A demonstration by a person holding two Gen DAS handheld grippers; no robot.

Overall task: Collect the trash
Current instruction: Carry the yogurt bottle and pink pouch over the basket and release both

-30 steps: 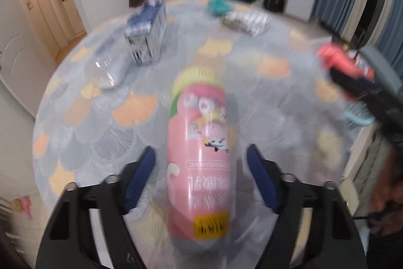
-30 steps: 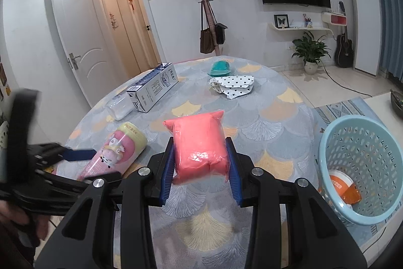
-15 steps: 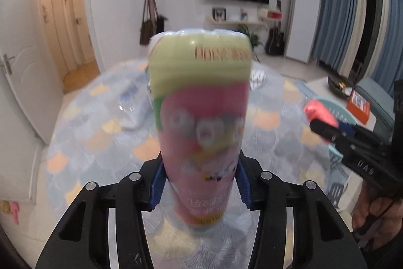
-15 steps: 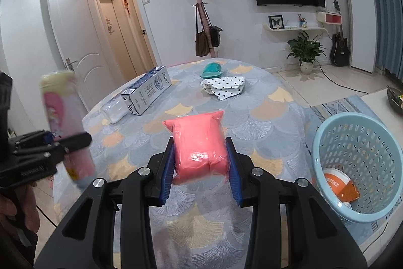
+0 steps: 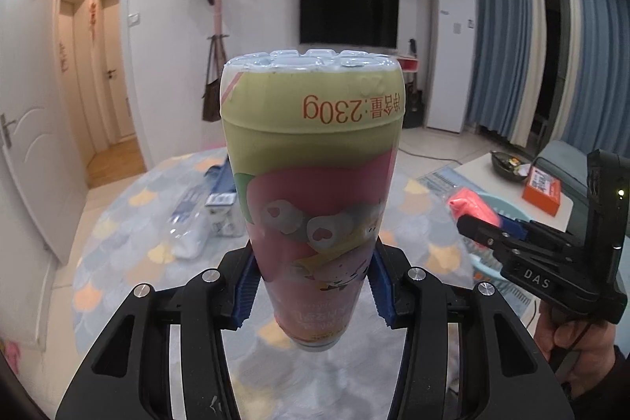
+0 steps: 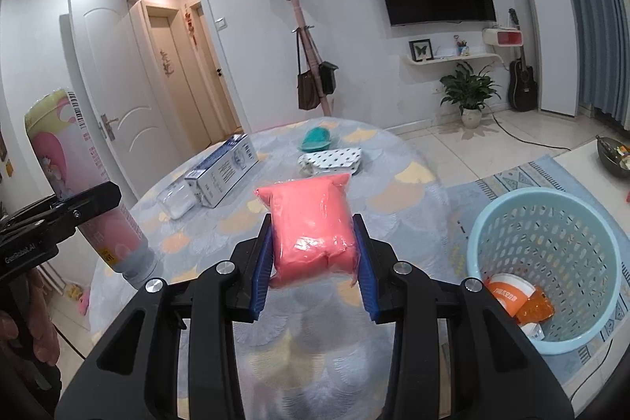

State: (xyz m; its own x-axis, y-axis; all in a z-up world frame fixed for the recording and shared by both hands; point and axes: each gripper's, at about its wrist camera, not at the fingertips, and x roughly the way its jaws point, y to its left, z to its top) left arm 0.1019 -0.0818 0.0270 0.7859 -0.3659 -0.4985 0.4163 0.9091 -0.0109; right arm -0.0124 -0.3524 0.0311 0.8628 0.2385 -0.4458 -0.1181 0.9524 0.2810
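My left gripper is shut on a pink and green plastic bottle, held upside down above the round table; the bottle also shows at the left of the right wrist view. My right gripper is shut on a pink plastic packet, held above the table's near edge. A light blue perforated basket stands on the floor to the right, holding an orange and white wrapper. The packet and right gripper show at the right of the left wrist view.
On the table lie a blue and white carton, a clear plastic container, a dotted pouch and a teal item. A low white table with an orange box stands to the right.
My left gripper closed on the bottle lying on the table and raised it on end. My right gripper kept holding the pink packet, nearly still.
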